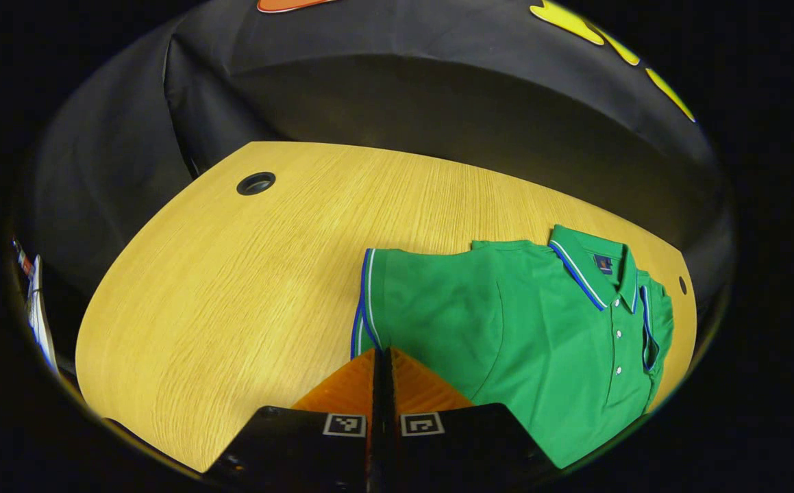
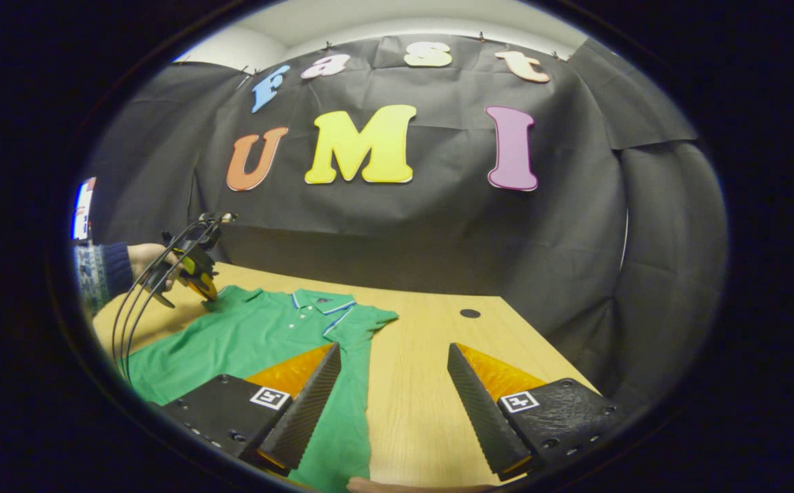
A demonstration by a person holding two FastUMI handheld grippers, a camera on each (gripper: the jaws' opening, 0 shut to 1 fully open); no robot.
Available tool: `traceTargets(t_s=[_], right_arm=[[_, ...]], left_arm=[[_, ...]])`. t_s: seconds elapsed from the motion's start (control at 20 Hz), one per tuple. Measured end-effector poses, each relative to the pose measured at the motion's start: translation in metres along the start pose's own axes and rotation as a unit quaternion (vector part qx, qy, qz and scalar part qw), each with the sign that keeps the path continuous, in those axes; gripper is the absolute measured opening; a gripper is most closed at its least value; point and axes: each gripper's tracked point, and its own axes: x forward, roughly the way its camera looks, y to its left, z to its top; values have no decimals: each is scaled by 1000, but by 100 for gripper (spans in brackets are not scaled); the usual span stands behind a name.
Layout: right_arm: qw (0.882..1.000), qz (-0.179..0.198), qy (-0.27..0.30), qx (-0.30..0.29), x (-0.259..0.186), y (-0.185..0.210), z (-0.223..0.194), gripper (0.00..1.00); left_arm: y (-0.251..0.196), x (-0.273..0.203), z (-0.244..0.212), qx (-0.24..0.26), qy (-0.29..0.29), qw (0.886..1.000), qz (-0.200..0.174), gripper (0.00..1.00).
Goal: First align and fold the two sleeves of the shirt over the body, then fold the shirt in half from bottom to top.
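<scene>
A green polo shirt (image 1: 540, 329) with blue and white trim lies face up on the wooden table (image 1: 232, 287), its collar (image 1: 592, 270) toward the far side. My left gripper (image 1: 383, 352) is shut, its tips at the lower corner of one sleeve's hem (image 1: 367, 301), pinching it. In the right gripper view, that gripper (image 2: 199, 277) sits at the shirt's (image 2: 259, 335) far-left sleeve, held by a hand (image 2: 144, 257). My right gripper (image 2: 394, 348) stands open above the table (image 2: 410, 383), one finger (image 2: 307, 397) over the shirt's near side, below the other sleeve (image 2: 369, 318).
A round cable hole (image 1: 255, 183) sits in the table at the far left, seen too as a hole (image 2: 469, 313) in the right gripper view. A smaller hole (image 1: 682, 284) lies past the collar. Black cables (image 2: 133, 308) trail from the left gripper. Black cloth walls close the booth.
</scene>
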Motion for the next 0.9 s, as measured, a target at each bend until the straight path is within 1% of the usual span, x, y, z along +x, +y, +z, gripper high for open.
traceTargets(t_s=[0.05,0.1,0.15,0.3,0.35,0.4,0.45,0.55,0.6,0.65,0.7,0.75,0.8,0.85,0.9], right_arm=[[1000,0,1,3,0,0,0,95],[1000,-1,2,5,0,-2,-1,98],[1000,-1,4,7,0,-2,-2,95],[1000,0,9,10,1,-4,-6,95],[1000,0,11,11,2,-4,-7,98],[1000,0,13,12,3,-4,-9,95],[1000,1,17,14,3,-4,-11,95],[1000,3,24,13,4,-2,-15,95],[1000,5,26,12,4,-2,-17,95],[1000,7,29,11,3,0,-19,95],[999,9,30,10,4,1,-20,95],[999,11,31,9,4,3,-20,95],[999,13,32,7,4,6,-21,95],[999,16,34,5,5,9,-21,95],[999,18,35,2,6,11,-23,93]], left_arm=[[-2,-2,1,3,-1,1000,0,6],[-4,-5,5,5,-6,1000,-3,6],[-8,-8,10,5,-15,1000,-8,6],[-23,-22,21,6,-34,999,-28,6],[-32,-27,24,10,-38,998,-39,5],[-40,-32,26,17,-40,998,-47,5],[-44,-35,27,25,-41,998,-48,5],[-42,-33,28,35,-38,998,-35,5],[-31,-32,27,37,-36,999,-15,6],[-15,-23,25,36,-36,999,14,6],[-3,-20,23,29,-31,999,27,21],[3,-17,18,23,-22,999,31,30],[8,-14,10,17,-9,999,32,42],[10,-10,3,13,4,1000,28,43],[15,-7,-2,11,13,999,32,45]])
